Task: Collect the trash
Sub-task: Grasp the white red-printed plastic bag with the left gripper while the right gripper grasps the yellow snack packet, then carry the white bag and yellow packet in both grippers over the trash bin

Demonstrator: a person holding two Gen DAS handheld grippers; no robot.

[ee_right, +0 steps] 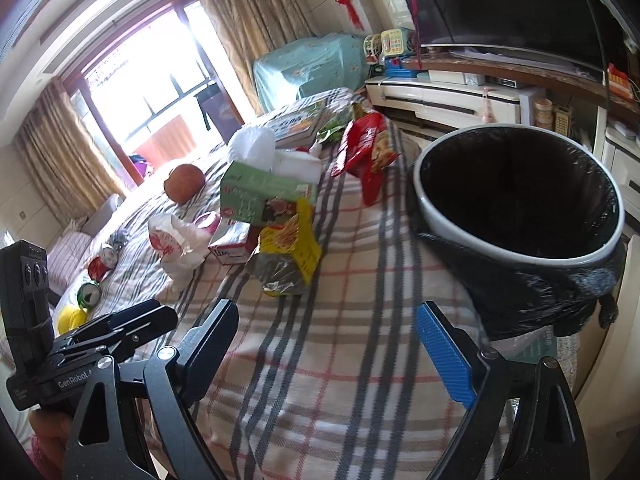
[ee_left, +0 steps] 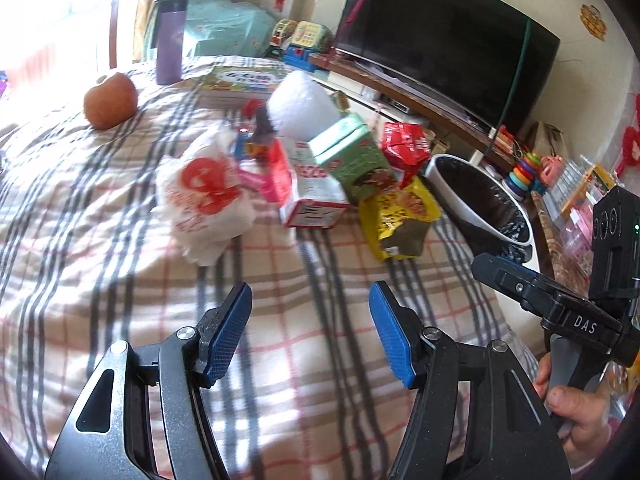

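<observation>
A heap of trash lies on the plaid cloth: a white plastic bag with red print (ee_left: 202,196) (ee_right: 174,242), a red and white carton (ee_left: 312,200) (ee_right: 230,240), a green box (ee_left: 352,156) (ee_right: 260,196), a yellow wrapper (ee_left: 400,216) (ee_right: 290,246) and a red wrapper (ee_left: 404,146) (ee_right: 366,148). A white bin with a black liner (ee_left: 484,204) (ee_right: 520,216) stands at the right. My left gripper (ee_left: 310,330) hovers open over bare cloth, short of the heap. My right gripper (ee_right: 326,350) is open too, nothing between its fingers, left of the bin.
An orange fruit (ee_left: 110,100) (ee_right: 185,183), a purple flask (ee_left: 171,42), books (ee_left: 240,82) and a white foam wad (ee_left: 300,104) sit further back. Cans (ee_right: 100,268) and a yellow thing lie at the left. A TV (ee_left: 448,40) and toys stand beyond.
</observation>
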